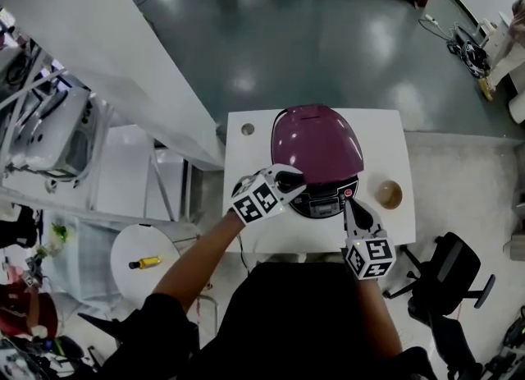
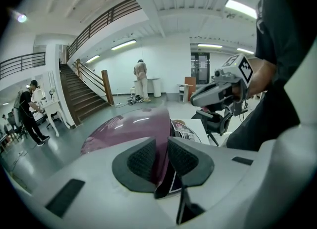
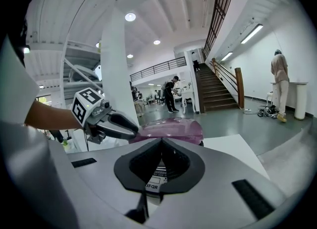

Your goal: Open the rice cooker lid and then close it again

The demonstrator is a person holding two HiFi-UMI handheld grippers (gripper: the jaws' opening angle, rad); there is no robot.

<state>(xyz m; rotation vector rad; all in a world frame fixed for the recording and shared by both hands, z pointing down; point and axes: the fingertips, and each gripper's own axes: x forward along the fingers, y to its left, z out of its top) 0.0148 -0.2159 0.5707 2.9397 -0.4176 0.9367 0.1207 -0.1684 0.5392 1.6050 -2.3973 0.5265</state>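
Observation:
A purple rice cooker point(image 1: 317, 150) stands on a white table point(image 1: 246, 161), its domed lid point(image 2: 131, 129) lowered over the body. Whether the lid is latched I cannot tell. My left gripper point(image 1: 289, 180) reaches in from the front left. In the left gripper view the lid's front edge runs between the left gripper's point(image 2: 162, 161) dark pads, which hold it. My right gripper point(image 1: 348, 203) is shut with nothing in it, its tips beside the control panel point(image 1: 325, 203). In the right gripper view, the right gripper point(image 3: 161, 161) shows part of a printed label below the shut pads.
A small brown bowl point(image 1: 389, 194) sits on the table right of the cooker, and a round hole point(image 1: 248, 130) marks its far left corner. An office chair point(image 1: 447, 267) is at the right. A round white stool point(image 1: 143, 265) carries a yellow object. A staircase point(image 2: 84, 92) and people are behind.

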